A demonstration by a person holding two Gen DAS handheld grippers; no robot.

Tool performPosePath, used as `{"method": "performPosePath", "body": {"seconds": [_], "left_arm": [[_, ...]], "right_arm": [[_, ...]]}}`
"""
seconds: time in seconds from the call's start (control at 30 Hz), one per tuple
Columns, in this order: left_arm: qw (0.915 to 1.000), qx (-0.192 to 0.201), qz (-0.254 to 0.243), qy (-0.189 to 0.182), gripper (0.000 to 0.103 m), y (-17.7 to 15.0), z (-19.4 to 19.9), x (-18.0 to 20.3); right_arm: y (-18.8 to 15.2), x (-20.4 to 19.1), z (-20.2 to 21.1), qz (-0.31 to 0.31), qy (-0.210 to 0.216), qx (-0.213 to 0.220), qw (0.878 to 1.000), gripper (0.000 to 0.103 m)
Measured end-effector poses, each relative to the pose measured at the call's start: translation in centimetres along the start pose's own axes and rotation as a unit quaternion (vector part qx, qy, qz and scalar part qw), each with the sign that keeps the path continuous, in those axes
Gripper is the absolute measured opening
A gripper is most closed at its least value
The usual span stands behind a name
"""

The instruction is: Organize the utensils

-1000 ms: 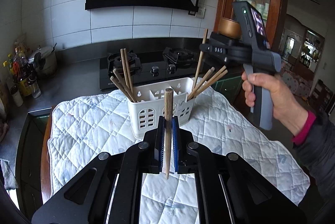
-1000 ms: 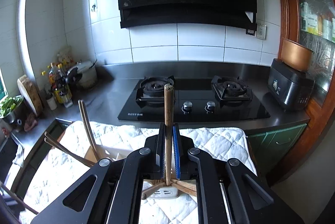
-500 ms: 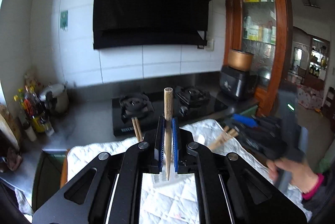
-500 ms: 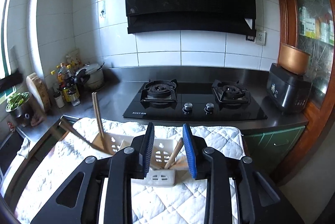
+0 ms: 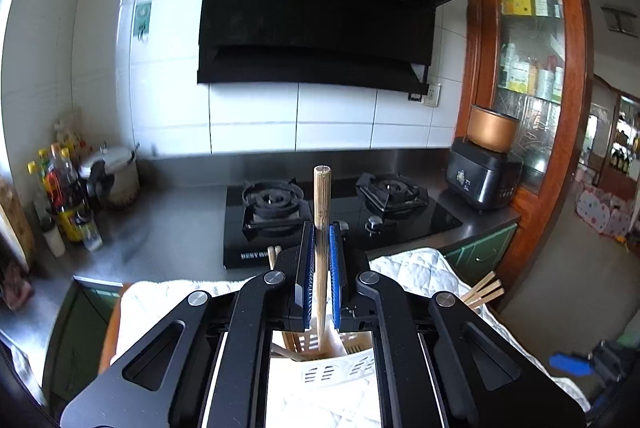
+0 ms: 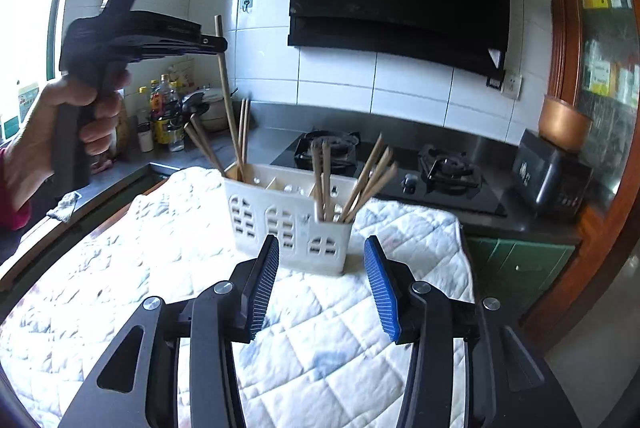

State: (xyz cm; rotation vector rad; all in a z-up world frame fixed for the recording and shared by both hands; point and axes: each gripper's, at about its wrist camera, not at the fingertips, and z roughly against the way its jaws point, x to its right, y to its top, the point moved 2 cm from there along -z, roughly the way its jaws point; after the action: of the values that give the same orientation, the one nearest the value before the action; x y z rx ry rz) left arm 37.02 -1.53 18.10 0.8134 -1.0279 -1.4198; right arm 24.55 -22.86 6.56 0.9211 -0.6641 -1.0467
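Chopstick upright, clamped in left tool, tip just over left compartment of white holder on quilted tabletop. Other chopsticks already lean in right compartment, more on left side. Right tool gapes wide, carrying nothing, hanging near front of holder. To do this well: keep stick vertical, lower tip clear of divider, then let go. Risk: stick catches rim, tips holder.

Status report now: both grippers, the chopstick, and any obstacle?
Left gripper shut on chopstick, upright above white holder. Right gripper open, empty, short of the holder. Nothing blocking.
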Motion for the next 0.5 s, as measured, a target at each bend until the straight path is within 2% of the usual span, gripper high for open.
{"method": "performPosePath", "body": {"seconds": [0.1, 0.13, 0.17, 0.33, 0.43, 0.5], "left_arm": [[0.9998, -0.018, 0.009, -0.005, 0.006, -1.4, -1.1, -0.7], [0.9996, -0.024, 0.011, -0.008, 0.006, -1.8, -1.5, -0.8], [0.9992, -0.032, 0.014, -0.017, 0.007, -2.3, -1.8, -0.9], [0.9981, -0.056, 0.019, -0.017, 0.007, -4.2, -2.9, -1.2], [0.998, -0.058, 0.014, -0.022, 0.009, -4.7, -2.6, -0.9], [0.998, -0.057, 0.008, -0.027, 0.01, -4.8, -2.1, -0.5]], "right_arm": [[-2.1, -0.5, -0.1, -0.004, 0.001, -0.017, 1.0, 0.048], [-2.7, -0.7, -0.2, -0.004, -0.002, -0.023, 1.0, 0.061], [-3.4, -0.9, -0.2, -0.005, -0.004, -0.026, 1.0, 0.066], [-5.7, -2.0, 0.1, -0.013, 0.001, -0.044, 0.999, 0.068], [-6.6, -2.2, 0.4, -0.025, 0.002, -0.05, 0.998, 0.077], [-6.9, -2.2, 0.7, -0.029, -0.001, -0.052, 0.998, 0.08]]}}
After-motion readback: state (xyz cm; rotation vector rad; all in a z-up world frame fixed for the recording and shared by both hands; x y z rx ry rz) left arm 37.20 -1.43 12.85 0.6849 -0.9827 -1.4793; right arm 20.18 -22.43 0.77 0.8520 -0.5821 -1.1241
